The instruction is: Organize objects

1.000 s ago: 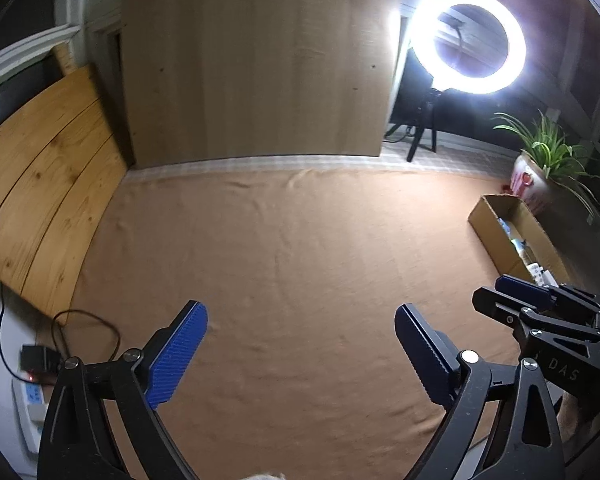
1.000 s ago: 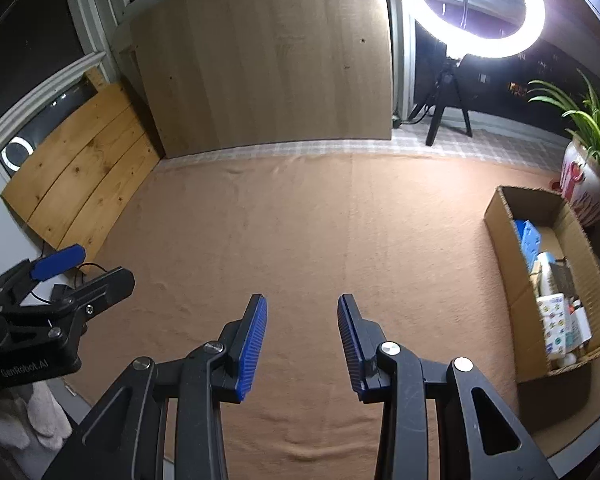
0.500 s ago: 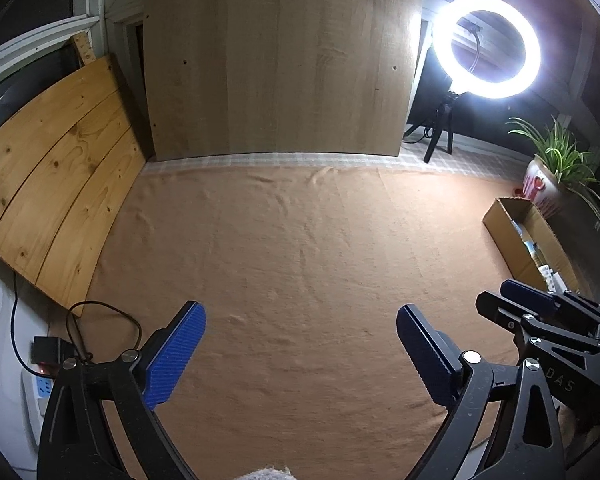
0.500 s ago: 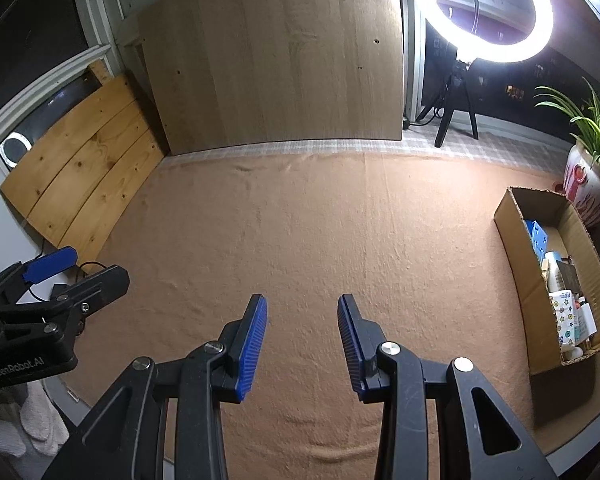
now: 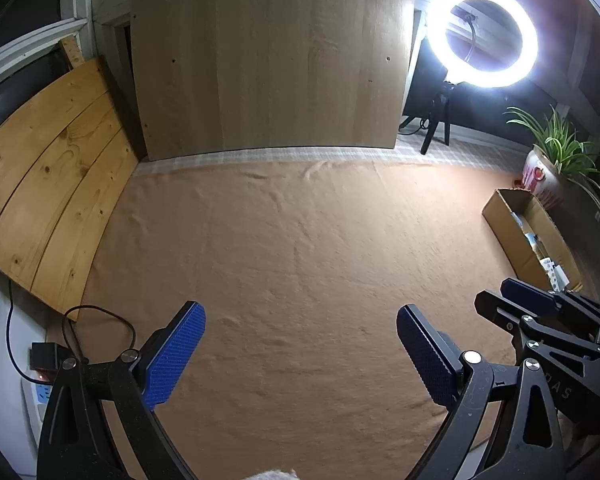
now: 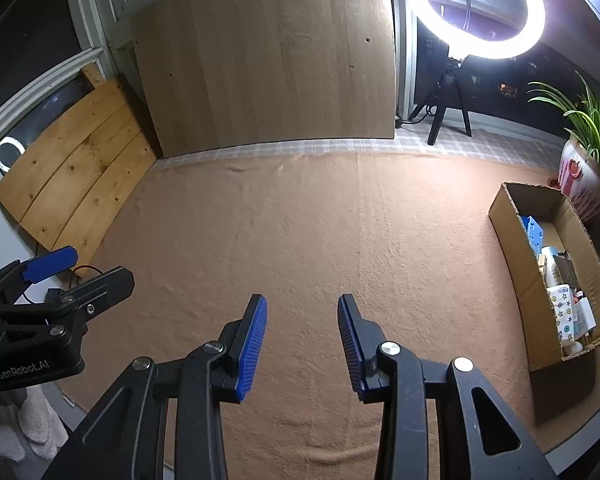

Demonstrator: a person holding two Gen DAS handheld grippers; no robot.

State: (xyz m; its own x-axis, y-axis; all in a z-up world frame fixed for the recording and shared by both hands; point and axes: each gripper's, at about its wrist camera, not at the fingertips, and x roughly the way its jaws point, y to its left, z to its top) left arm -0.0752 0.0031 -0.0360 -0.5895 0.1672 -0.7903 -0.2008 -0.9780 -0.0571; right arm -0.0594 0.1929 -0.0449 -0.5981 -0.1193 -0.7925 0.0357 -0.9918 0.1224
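A cardboard box [image 6: 512,256] stands at the right edge of the tan cloth [image 6: 300,220], holding several small packages, among them a blue one [image 6: 534,234] and a white dotted one [image 6: 566,308]. The box also shows in the left wrist view [image 5: 508,224]. My left gripper [image 5: 300,350] is wide open and empty above the cloth's near part. My right gripper [image 6: 302,344] is open and empty, its jaws closer together. Each gripper shows at the edge of the other's view: the right one [image 5: 540,312], the left one [image 6: 68,276].
A lit ring light [image 5: 482,36] on a tripod stands at the back right. A potted plant [image 6: 584,152] sits behind the box. A large wooden board [image 5: 268,60] leans at the back, a slatted wooden panel [image 5: 48,184] on the left. A power strip with cable [image 5: 40,364] lies near left.
Both grippers have shifted slightly, so the views pan a little; the box sits further right in each view. Both jaws stay as they were.
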